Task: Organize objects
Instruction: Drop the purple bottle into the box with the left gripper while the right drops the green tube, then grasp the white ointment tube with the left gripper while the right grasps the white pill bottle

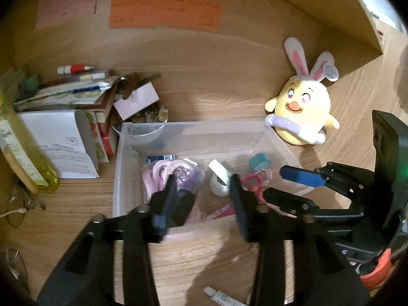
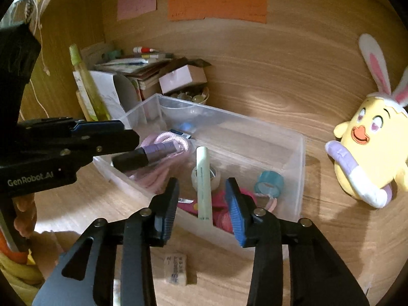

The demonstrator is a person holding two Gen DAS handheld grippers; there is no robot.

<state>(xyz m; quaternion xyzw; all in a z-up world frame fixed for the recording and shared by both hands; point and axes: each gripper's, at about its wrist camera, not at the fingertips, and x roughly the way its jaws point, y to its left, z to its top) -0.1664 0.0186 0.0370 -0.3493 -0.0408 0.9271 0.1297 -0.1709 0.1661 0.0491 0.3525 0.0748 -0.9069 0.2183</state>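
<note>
A clear plastic bin (image 1: 122, 153) (image 2: 301, 168) stands on the wooden desk. It holds a pink cord (image 1: 158, 173) (image 2: 173, 137), tape rolls (image 1: 260, 162) (image 2: 270, 183), a white tube (image 2: 204, 178) and pink items. My left gripper (image 1: 201, 199) is open over the bin's near left part, next to a dark purple cylinder (image 1: 185, 199) (image 2: 142, 154); in the right wrist view the cylinder sits at its fingertips. My right gripper (image 2: 201, 199) is open and empty above the bin's near wall.
A yellow plush chick with bunny ears (image 1: 303, 112) (image 2: 369, 148) sits right of the bin. Books, boxes and a bowl (image 1: 76, 117) (image 2: 142, 76) crowd the left. An eraser (image 2: 176, 269) and a small tube (image 1: 224, 297) lie in front of the bin.
</note>
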